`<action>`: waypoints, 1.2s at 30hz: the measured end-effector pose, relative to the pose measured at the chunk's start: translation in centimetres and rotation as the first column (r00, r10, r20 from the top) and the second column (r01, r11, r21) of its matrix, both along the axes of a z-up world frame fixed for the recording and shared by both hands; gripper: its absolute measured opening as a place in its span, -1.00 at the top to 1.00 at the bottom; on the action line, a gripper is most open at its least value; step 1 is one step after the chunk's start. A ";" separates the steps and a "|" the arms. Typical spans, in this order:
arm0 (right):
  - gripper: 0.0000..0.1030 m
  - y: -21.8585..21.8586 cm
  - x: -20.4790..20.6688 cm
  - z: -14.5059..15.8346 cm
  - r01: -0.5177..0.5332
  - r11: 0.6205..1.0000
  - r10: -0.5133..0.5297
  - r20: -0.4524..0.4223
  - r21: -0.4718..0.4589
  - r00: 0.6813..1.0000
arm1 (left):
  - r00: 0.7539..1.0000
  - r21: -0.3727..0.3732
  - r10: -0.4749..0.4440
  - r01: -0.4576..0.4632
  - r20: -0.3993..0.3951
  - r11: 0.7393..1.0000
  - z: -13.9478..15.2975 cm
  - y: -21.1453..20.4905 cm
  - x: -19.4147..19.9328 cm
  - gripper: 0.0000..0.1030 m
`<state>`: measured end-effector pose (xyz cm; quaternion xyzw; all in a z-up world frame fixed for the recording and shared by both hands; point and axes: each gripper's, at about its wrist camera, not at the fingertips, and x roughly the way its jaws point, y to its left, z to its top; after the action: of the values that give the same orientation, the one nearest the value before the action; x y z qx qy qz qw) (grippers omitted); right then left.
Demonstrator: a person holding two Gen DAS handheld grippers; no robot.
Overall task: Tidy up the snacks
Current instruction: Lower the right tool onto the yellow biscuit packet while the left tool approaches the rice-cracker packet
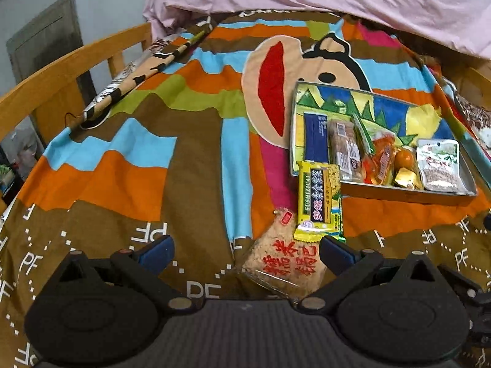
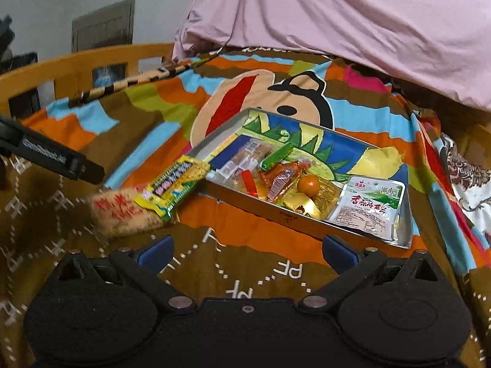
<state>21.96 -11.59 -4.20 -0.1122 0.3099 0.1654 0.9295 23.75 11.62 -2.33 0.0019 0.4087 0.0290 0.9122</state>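
Snacks are split between a shallow metal tray (image 1: 408,194) and the bedspread (image 1: 138,141) beside it. Inside the tray, which has a bright cartoon print of green spikes, blue and yellow on its floor, a row can be made out: a dark blue flat packet (image 1: 316,136), a brownish bar in clear wrap (image 1: 345,150), a thin green stick packet (image 1: 362,130), an orange-red sachet (image 1: 382,161), a small round orange ball (image 1: 404,158), some gold-foil pieces (image 1: 405,179), and a white pouch (image 1: 438,164) with green and red print at the far right end.

Two snacks are found outside it. A yellow-green wafer packet (image 1: 319,199) with black label and Chinese lettering is propped with its far end on the tray's near corner. Its near end is laid over a clear-wrapped rice cracker block (image 1: 282,257), pale and grainy, with big red characters.

The left claw (image 1: 245,253) is held spread wide just over the bedspread, blue pads apart, with the rice cracker block lying between them, not pinched. The right claw (image 2: 245,253) is also spread, nothing between its pads, with the tray's near rim just ahead of it.

Everything is set on a bed with a striped cartoon-face bedspread, a wooden bed rail (image 1: 61,70) at the left and a pink quilt (image 1: 337,3) bunched up at the back.
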 end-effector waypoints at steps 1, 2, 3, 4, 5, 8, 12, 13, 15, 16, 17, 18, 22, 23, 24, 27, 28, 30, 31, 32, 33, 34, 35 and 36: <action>-0.99 -0.1 0.4 -0.2 0.007 1.000 -0.007 -0.015 0.003 1.000 | 1.000 0.000 -0.010 0.010 -0.008 1.000 -0.2 0.0 0.0 -0.99; -0.99 -0.2 0.7 -0.4 0.013 1.000 -0.013 -0.031 0.011 0.999 | 1.000 -0.001 -0.016 0.016 -0.015 1.000 -0.3 0.0 0.1 -0.99; -0.99 -0.2 1.2 -0.5 0.020 1.000 -0.019 -0.051 0.023 0.999 | 1.000 -0.003 -0.019 0.019 -0.021 1.000 -0.5 0.0 0.2 -0.99; -0.99 -0.3 1.6 -0.6 0.024 0.999 -0.022 -0.068 0.033 0.997 | 0.999 -0.005 -0.023 0.023 -0.029 1.000 -0.7 0.0 0.3 -0.99; -0.99 -0.4 2.0 -0.8 0.027 0.999 -0.023 -0.086 0.043 0.996 | 0.999 -0.007 -0.025 0.025 -0.034 1.000 -0.8 0.0 0.4 -0.99; -0.99 -0.2 3.2 -1.1 0.035 0.997 -0.025 -0.139 0.070 0.990 | 0.998 -0.011 -0.032 0.032 -0.050 0.999 -1.4 0.1 0.6 -0.99; -0.99 0.7 4.8 -1.4 0.038 0.997 -0.025 -0.194 0.060 0.981 | 0.997 0.017 -0.044 0.045 -0.056 0.999 -2.1 0.2 0.9 -0.99; -0.99 1.1 5.2 -1.4 0.043 0.998 -0.034 -0.200 0.040 0.979 | 0.998 0.024 -0.044 0.045 -0.054 0.999 -2.2 0.3 0.9 -0.99; -0.99 2.0 5.9 -1.4 0.043 0.999 -0.041 -0.210 0.005 0.977 | 0.998 0.027 -0.042 0.044 -0.056 0.999 -2.4 0.5 1.1 -0.99; -0.99 2.3 6.3 -1.4 0.037 0.999 -0.037 -0.214 0.000 0.976 | 0.997 0.023 -0.043 0.045 -0.060 0.999 -2.5 0.6 1.2 -0.99; -0.99 2.7 6.8 -1.2 0.034 0.999 -0.033 -0.221 0.000 0.975 | 0.997 0.017 -0.043 0.045 -0.065 0.999 -2.7 0.8 1.4 -0.99; -0.99 3.0 7.2 -1.0 0.034 0.999 -0.032 -0.229 0.006 0.973 | 0.997 0.010 -0.042 0.043 -0.069 0.999 -2.8 1.0 1.4 -0.99; -0.99 4.6 10.0 0.0 0.040 0.997 -0.018 -0.307 0.065 0.951 | 0.995 -0.017 -0.046 0.045 -0.085 0.999 -3.4 1.5 1.7 -0.99; -0.99 5.0 10.7 0.3 0.046 0.996 -0.017 -0.328 0.081 0.945 | 0.994 -0.020 -0.049 0.047 -0.093 0.999 -3.6 1.5 1.7 -0.99; -0.99 5.4 11.5 0.6 0.051 0.994 -0.014 -0.353 0.097 0.935 | 0.994 -0.019 -0.054 0.052 -0.098 0.998 -3.8 1.5 1.8 -0.99; -0.99 6.7 13.4 0.8 0.068 0.989 -0.004 -0.430 0.134 0.903 | 0.992 -0.009 -0.073 0.073 -0.098 0.997 -4.1 1.2 1.9 -0.99; -0.99 7.2 13.9 0.8 0.076 0.986 0.000 -0.451 0.150 0.892 | 0.992 -0.009 -0.085 0.084 -0.096 0.996 -4.1 1.1 1.9 -0.99; -0.99 8.0 14.6 0.5 0.088 0.982 0.004 -0.485 0.168 0.874 | 0.990 -0.008 -0.103 0.103 -0.092 0.995 -4.4 0.9 1.9 -0.99; -0.99 8.5 14.9 0.3 0.091 0.981 0.006 -0.499 0.170 0.866 | 0.989 -0.006 -0.112 0.112 -0.092 0.994 -4.5 0.7 2.0 -0.99; -0.99 9.0 15.1 0.1 0.093 0.981 0.006 -0.509 0.169 0.861 | 0.989 -0.007 -0.122 0.121 -0.087 0.993 -4.6 0.6 2.0 -0.99; -0.99 9.5 15.3 -0.2 0.093 0.982 0.005 -0.513 0.165 0.858 | 0.988 -0.008 -0.129 0.129 -0.082 0.992 -4.7 0.5 2.0 -0.99; -0.99 9.9 15.5 -0.5 0.094 0.983 0.002 -0.517 0.158 0.856 | 0.988 -0.009 -0.136 0.135 -0.078 0.991 -4.7 0.4 2.1 -0.99; -0.99 10.4 15.8 -0.8 0.095 0.984 -0.003 -0.522 0.149 0.853 | 0.987 -0.010 -0.145 0.145 -0.073 0.989 -4.8 0.3 2.2 -0.99; -0.99 10.8 16.1 -1.1 0.097 0.986 -0.010 -0.531 0.136 0.848 | 0.986 -0.009 -0.155 0.155 -0.069 0.988 -4.9 0.2 2.2 -0.99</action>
<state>38.07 -0.77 -5.35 0.0202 0.5422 0.1877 0.8188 25.93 11.80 -7.19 0.0329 0.4388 -0.0428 0.8969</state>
